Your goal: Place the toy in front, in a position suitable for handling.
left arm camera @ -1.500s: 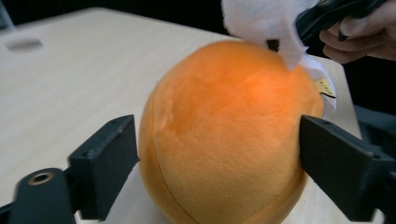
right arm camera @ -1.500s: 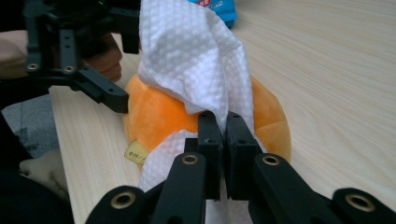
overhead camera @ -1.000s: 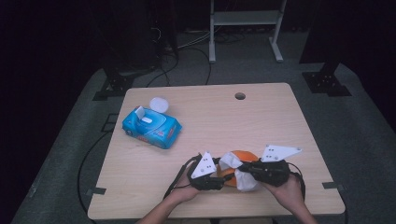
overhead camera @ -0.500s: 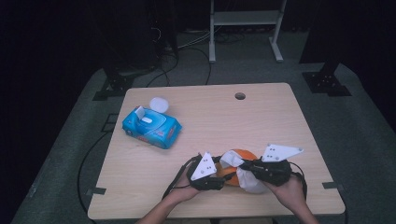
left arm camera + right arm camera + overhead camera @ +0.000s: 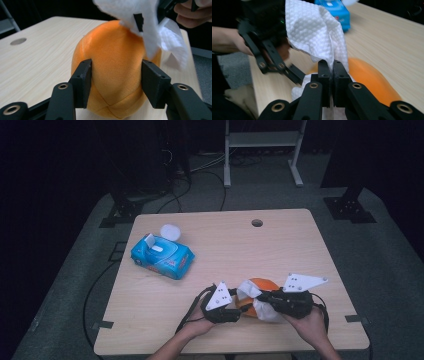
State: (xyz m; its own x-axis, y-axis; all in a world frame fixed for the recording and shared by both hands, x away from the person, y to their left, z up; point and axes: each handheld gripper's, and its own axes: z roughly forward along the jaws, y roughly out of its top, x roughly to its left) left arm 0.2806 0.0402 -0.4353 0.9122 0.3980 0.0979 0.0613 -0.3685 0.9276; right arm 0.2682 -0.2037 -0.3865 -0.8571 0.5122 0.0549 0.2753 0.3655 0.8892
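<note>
An orange plush ball (image 5: 115, 65) rests on the table (image 5: 225, 250) near its front edge. My left gripper (image 5: 116, 75) is shut on it, one pad pressed into each side; its jaws have just been closing further on the ball. In the high view, the left gripper (image 5: 240, 307) reaches the ball (image 5: 262, 285) from the left. My right gripper (image 5: 332, 72) is shut on a white wipe (image 5: 314, 32) and holds it against the ball (image 5: 372, 77). From above, the right gripper (image 5: 260, 300) lies across the ball, with the wipe (image 5: 267, 314) bunched over its front.
A blue pack of wipes (image 5: 162, 257) lies at the left of the table with its lid flipped up, and a small white round thing (image 5: 170, 231) sits behind it. A cable hole (image 5: 257, 223) is near the far edge. Dark floor and cables surround the table.
The wipe has shifted a little over the orange ball under the right gripper. Both hands stay almost where they were.
</note>
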